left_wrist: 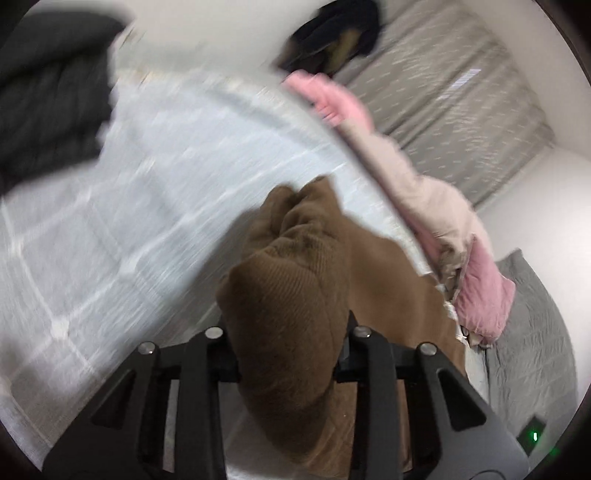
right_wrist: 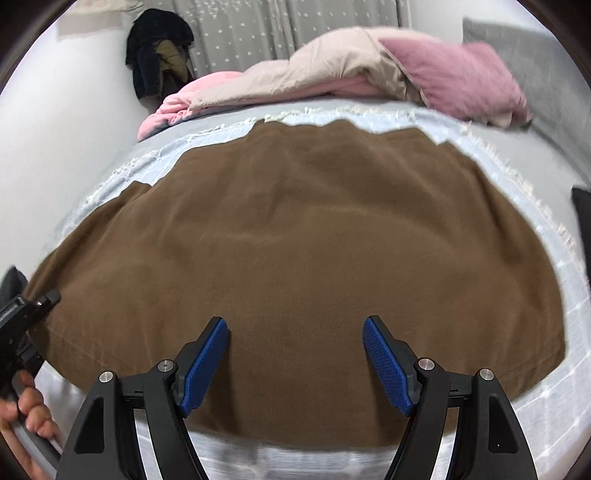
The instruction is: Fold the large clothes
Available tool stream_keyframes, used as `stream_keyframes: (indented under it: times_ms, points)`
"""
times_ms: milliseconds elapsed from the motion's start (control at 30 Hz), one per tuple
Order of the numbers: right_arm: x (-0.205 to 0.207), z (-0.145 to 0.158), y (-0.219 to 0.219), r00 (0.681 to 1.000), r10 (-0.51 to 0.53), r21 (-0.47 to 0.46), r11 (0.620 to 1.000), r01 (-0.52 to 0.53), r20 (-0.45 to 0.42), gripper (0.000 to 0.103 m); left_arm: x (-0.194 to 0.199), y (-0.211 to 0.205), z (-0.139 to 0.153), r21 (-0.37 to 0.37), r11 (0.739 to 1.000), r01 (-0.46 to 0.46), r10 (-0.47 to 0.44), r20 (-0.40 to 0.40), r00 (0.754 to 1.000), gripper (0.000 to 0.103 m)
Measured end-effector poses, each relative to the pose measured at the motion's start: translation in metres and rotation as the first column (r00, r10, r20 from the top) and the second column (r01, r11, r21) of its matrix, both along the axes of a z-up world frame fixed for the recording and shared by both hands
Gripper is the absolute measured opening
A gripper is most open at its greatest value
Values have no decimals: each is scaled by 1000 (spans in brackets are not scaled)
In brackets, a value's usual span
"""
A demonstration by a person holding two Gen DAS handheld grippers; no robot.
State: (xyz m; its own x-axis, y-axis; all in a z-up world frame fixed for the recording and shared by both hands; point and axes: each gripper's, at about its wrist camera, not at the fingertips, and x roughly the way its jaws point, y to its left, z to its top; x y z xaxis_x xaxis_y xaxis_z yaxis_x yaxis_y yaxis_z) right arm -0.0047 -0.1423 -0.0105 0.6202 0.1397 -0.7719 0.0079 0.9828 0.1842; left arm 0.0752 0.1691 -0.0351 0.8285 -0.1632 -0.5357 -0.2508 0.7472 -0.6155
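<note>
A large brown garment (right_wrist: 295, 240) lies spread flat on the pale blue checked bed cover (right_wrist: 565, 291). My right gripper (right_wrist: 295, 332) is open just above the garment's near edge, blue pads (right_wrist: 203, 365) wide apart, holding nothing. My left gripper (left_wrist: 288, 343) is shut on a bunched ribbed part of the brown garment (left_wrist: 288, 280) and holds it lifted above the bed; its fingertips are hidden by the cloth. The left gripper also shows at the left edge of the right wrist view (right_wrist: 22, 317), at the garment's left side.
A crumpled pink and beige duvet (right_wrist: 295, 70) and a pink pillow (right_wrist: 461, 74) lie at the far side of the bed. A grey pillow (right_wrist: 535, 59) is at the far right. Dark clothes (right_wrist: 159, 51) hang by the grey curtain (right_wrist: 258, 33). A dark pile (left_wrist: 48, 92) lies on the bed.
</note>
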Motion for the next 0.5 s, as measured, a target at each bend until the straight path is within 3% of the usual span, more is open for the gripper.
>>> stream_keyframes:
  times_ms: [100,233,300,400,500]
  points:
    - [6,2,-5,1000,10,46,999,-9,-19,77,-5,-22,32,122,991,57,-72,127,989,32]
    - [7,16,-26,999,-25,53,998,24,20,77,-9,-57,71,257,956,141,-206,246,947,31]
    - [7,22,-44,997,-62,63,996,59,39,77,-8,-86,91,314,926,210,-304,286,909,31]
    - [7,25,-77,992,-115,103,989,110,42,77,-4,-136,113,368,863,346,-464,307,831,31]
    - [5,31,-114,984,-166,148,977,156,59,77,-3,-190,120,437,775,456,-603,298,740,31]
